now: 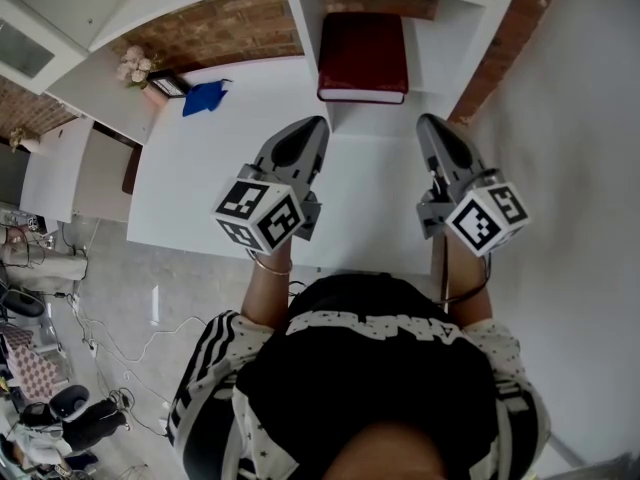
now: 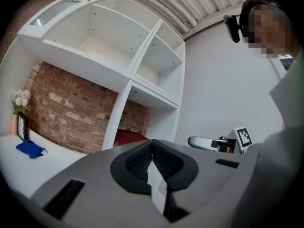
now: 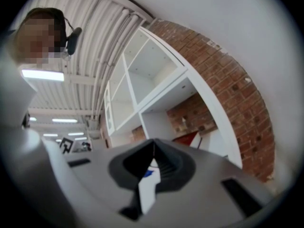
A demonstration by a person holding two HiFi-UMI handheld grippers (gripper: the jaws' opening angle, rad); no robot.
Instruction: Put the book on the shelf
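Observation:
A dark red book (image 1: 362, 56) lies flat in the bottom compartment of the white shelf (image 1: 305, 20), its spine toward me. It shows as a red patch in the left gripper view (image 2: 128, 137) and in the right gripper view (image 3: 188, 138). My left gripper (image 1: 316, 125) hovers over the table just short of the book's left corner, shut and empty (image 2: 152, 142). My right gripper (image 1: 427, 123) is held in front of the shelf's right upright, also shut with nothing in it (image 3: 153, 144). Both are apart from the book.
On the white table (image 1: 200, 188) a blue cloth (image 1: 205, 96), a small picture frame (image 1: 168, 84) and a flower vase (image 1: 135, 65) sit at the far left. A brick wall backs the shelf. A plain white wall (image 1: 580, 118) stands close on the right.

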